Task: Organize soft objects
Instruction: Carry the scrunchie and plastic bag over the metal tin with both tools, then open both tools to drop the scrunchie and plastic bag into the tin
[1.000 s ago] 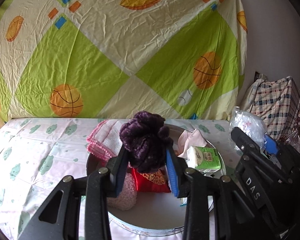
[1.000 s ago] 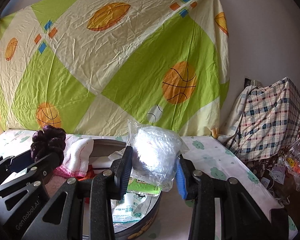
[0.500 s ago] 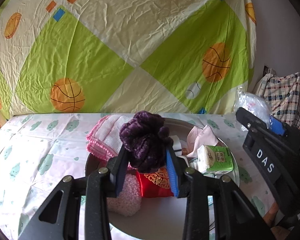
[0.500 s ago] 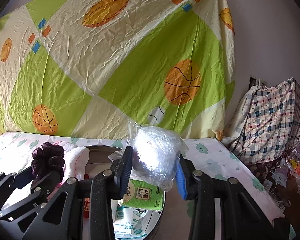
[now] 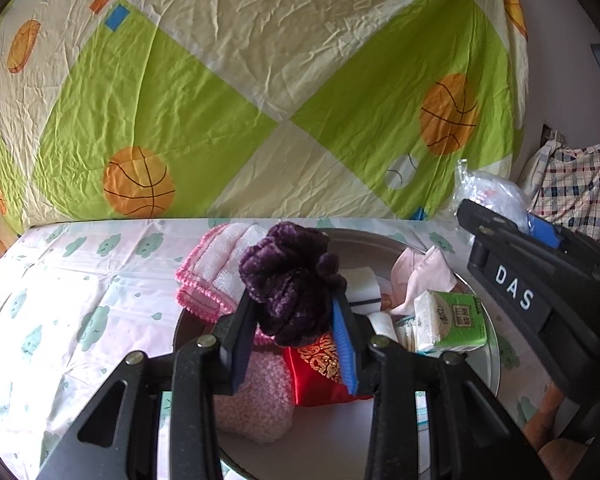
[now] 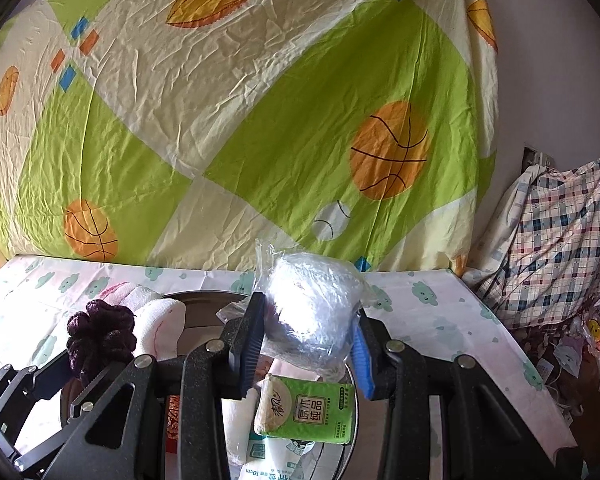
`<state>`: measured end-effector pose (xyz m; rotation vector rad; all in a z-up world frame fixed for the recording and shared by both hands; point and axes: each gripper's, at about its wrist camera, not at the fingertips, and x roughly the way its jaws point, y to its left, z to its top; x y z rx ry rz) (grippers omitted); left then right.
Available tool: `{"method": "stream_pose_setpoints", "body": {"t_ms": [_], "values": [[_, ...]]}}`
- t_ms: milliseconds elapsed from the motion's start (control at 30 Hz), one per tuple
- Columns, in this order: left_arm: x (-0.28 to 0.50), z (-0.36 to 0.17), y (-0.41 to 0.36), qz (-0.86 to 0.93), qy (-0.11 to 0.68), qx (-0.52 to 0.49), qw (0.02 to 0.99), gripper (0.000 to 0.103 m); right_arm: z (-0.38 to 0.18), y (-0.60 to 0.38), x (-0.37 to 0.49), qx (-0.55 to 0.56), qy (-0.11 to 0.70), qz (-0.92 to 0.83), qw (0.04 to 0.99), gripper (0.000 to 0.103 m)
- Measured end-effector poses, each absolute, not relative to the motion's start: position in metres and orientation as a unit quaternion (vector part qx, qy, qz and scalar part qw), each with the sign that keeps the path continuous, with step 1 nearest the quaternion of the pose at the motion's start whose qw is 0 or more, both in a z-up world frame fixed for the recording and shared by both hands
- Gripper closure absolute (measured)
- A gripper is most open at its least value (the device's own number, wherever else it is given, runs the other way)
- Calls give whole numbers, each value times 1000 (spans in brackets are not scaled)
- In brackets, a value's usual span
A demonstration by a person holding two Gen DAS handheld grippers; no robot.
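My left gripper point(image 5: 294, 316) is shut on a fuzzy dark purple scrunchie point(image 5: 288, 280), held above a round metal basin point(image 5: 494, 354). In the right wrist view the same scrunchie point(image 6: 100, 334) shows at the left. My right gripper point(image 6: 310, 336) is shut on a white bundle in clear plastic point(image 6: 312, 312), over the basin's right side. In the basin lie a pink-edged white cloth point(image 5: 216, 272), a fluffy pink item point(image 5: 256, 400), a red embroidered pouch point(image 5: 318, 376), a green tissue pack point(image 5: 452, 322) and a pale pink cloth point(image 5: 424, 276).
The basin stands on a table under a cloud-print cloth point(image 5: 72, 300). A basketball-print sheet point(image 5: 260, 100) hangs behind it. A checked bag point(image 6: 560, 240) and plastic bags sit past the table's right edge. More packets point(image 6: 260, 452) lie at the basin's near side.
Both grippers have moved forward over the basin, each keeping its load. The right gripper has shifted further over the tissue pack; more of the basin's contents show under the left one.
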<state>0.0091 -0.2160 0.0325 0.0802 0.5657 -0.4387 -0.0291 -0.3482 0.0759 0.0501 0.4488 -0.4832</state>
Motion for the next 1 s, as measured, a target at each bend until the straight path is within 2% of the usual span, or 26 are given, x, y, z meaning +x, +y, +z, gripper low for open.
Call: {"method": "stream_pose_setpoints", "body": {"t_ms": [700,767,867,900,967,1000], "values": [[26,14,-222,-202,322,51,923,69,51,-350,15,50,306,-200,930,61],[29,11,-221,-201,329,51,921,69,49,-350,18,59,311,-189,930,57],[32,7,-221,-202,338,50,918,67,45,-351,21,69,324,-173,928,37],[33,6,-222,-206,342,50,916,63,44,-352,21,73,325,-173,927,27],[31,9,-219,-221,339,38,914,45,46,-352,17,77,315,-171,930,22],[27,11,-217,-226,333,31,915,23,48,-351,13,76,310,-173,932,22]]}}
